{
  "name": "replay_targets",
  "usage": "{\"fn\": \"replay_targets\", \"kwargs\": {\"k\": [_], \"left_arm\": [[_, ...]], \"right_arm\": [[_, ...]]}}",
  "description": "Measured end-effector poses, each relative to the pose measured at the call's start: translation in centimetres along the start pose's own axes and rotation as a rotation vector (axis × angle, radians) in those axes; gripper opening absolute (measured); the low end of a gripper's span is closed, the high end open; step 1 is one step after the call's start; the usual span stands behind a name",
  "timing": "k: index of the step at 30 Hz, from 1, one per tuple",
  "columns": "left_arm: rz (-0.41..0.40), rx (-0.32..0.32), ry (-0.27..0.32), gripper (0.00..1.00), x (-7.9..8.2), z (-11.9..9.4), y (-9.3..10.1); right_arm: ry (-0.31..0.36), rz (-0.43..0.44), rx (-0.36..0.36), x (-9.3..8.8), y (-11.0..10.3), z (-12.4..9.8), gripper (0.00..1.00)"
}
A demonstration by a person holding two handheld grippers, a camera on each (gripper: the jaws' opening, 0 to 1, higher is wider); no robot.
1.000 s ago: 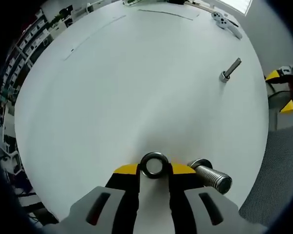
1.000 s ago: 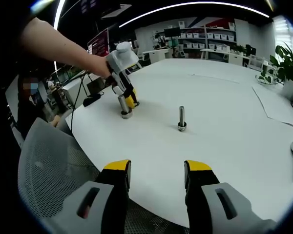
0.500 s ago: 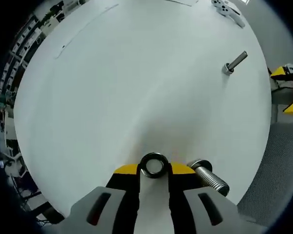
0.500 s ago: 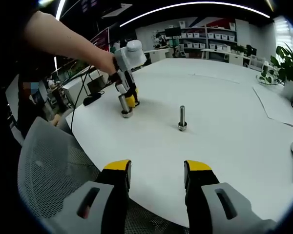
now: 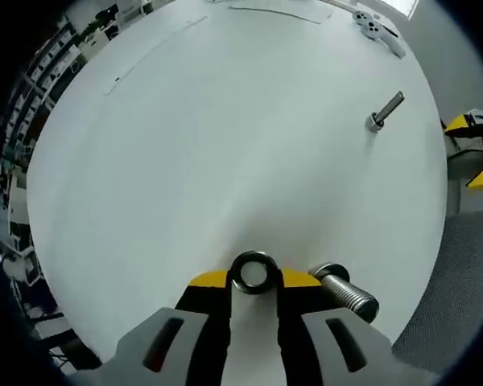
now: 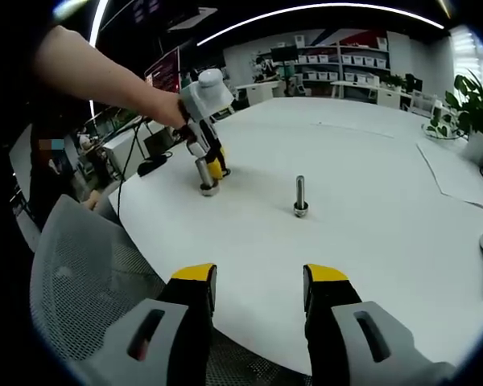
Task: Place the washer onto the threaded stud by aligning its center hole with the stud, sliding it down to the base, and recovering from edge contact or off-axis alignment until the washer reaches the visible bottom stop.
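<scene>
Across the round white table (image 6: 370, 233), which serves as the reference surface, the items lie as follows. At the table's near edge in the right gripper view, the right gripper (image 6: 260, 277) hovers with its yellow-tipped jaws spread wide and nothing between them, above a grey mesh chair (image 6: 88, 281). Toward the far-left side of the table in that view, the left gripper (image 6: 212, 167) is held by a person's hand and points down at the surface. In the left gripper view, the left gripper (image 5: 253, 281) has its jaws drawn in on the washer (image 5: 253, 272), a dark ring gripped at its lower edge, with its centre hole open to the camera. Just beside the washer stands a threaded stud (image 5: 348, 293) on a flanged base; its threads are bare and the washer sits alongside it, not over it. A second stud (image 6: 299, 196) stands upright near the table's middle, also bare. Assessment: the grasp is complete; aligning the hole over the stud tip, sliding down, and seating at the bottom stop all remain. Which stud is the target cannot be determined.
</scene>
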State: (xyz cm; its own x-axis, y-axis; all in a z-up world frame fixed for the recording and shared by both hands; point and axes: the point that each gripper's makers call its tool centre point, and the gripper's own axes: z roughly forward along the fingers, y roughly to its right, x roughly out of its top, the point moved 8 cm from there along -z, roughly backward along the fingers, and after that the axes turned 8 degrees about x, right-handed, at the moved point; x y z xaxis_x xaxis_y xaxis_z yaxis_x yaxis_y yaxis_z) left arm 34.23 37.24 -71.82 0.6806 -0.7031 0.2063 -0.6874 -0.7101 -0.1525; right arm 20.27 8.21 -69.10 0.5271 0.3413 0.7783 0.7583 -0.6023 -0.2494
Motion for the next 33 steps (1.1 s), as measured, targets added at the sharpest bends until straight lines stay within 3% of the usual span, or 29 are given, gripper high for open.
{"fn": "replay_targets", "kwargs": {"k": [10,15,19,33], "left_arm": [[0.019,0.023,-0.003,0.18,-0.5,-0.4,0.3],[0.011,0.039,0.032,0.18,-0.3,-1.4,-0.2],[0.005,0.043,0.025,0.18,-0.8,-2.1,-0.5],[0.029,0.012,0.103,0.18,-0.4,-6.8,0.6]], "right_arm": [[0.009,0.002,0.002,0.1,0.0,-0.1,0.46],[0.011,-0.005,0.008,0.1,-0.1,-0.1,0.46],[0.011,-0.005,0.01,0.1,-0.1,0.0,0.46],[0.006,-0.01,0.025,0.1,-0.3,0.0,0.45]]}}
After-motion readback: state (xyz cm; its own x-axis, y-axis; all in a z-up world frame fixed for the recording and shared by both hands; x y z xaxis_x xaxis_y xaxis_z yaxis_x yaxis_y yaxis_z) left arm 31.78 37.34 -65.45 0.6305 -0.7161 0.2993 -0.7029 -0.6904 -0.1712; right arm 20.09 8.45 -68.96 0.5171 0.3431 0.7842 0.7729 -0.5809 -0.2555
